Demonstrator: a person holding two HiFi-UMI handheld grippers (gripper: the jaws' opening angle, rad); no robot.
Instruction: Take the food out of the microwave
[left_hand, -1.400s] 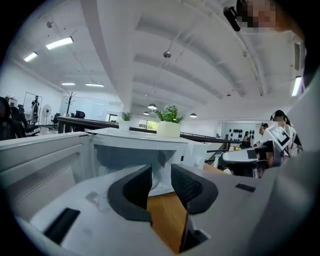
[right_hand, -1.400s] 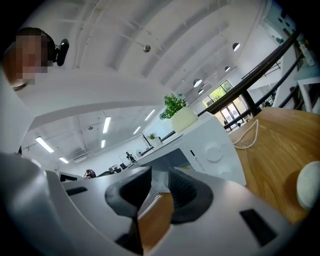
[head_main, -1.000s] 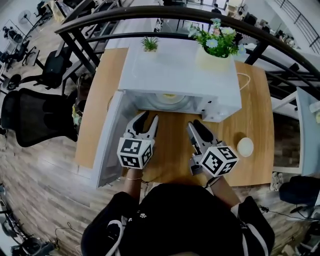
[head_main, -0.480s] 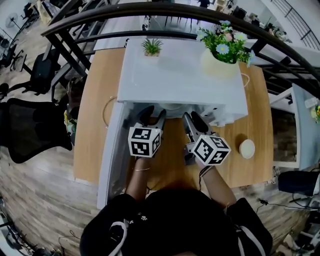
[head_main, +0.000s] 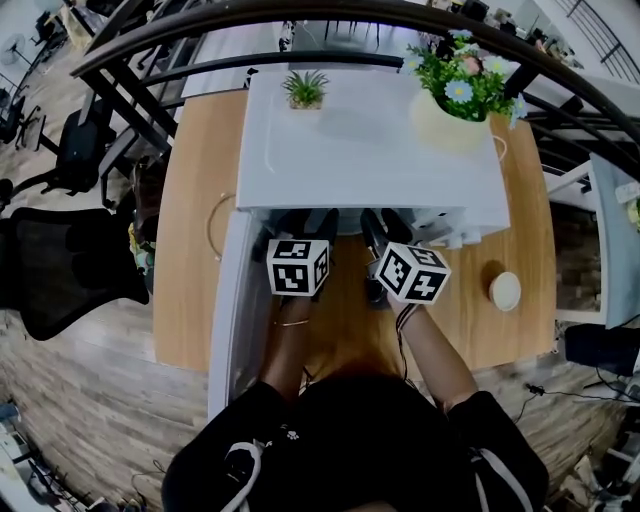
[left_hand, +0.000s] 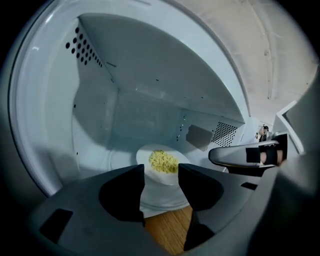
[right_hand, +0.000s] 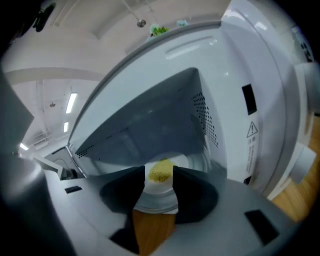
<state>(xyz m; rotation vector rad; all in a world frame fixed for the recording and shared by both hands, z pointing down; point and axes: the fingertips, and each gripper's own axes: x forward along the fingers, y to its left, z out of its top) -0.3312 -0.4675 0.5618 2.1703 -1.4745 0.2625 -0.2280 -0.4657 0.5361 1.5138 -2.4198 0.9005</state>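
The white microwave (head_main: 370, 150) stands on a wooden table with its door (head_main: 235, 325) swung open to the left. Inside, on the turntable, sits a white plate (left_hand: 146, 156) with a heap of yellow food (left_hand: 163, 161); the right gripper view shows that food (right_hand: 160, 171) too. My left gripper (left_hand: 161, 172) is open at the cavity mouth, the plate just beyond its fingertips. My right gripper (right_hand: 159, 174) is also open, short of the plate. In the head view both marker cubes (head_main: 298, 266) hover at the opening and the jaw tips are hidden under the microwave's top.
A flower pot (head_main: 452, 118) and a small green plant (head_main: 305, 90) stand on the microwave's top. A small round white object (head_main: 505, 290) lies on the table at the right. The control panel side (right_hand: 250, 135) is right of the cavity. A black chair (head_main: 60, 265) stands at the left.
Both grippers have moved forward from over the table into the microwave's opening. The head has leaned closer, so the plate is hidden in the head view.
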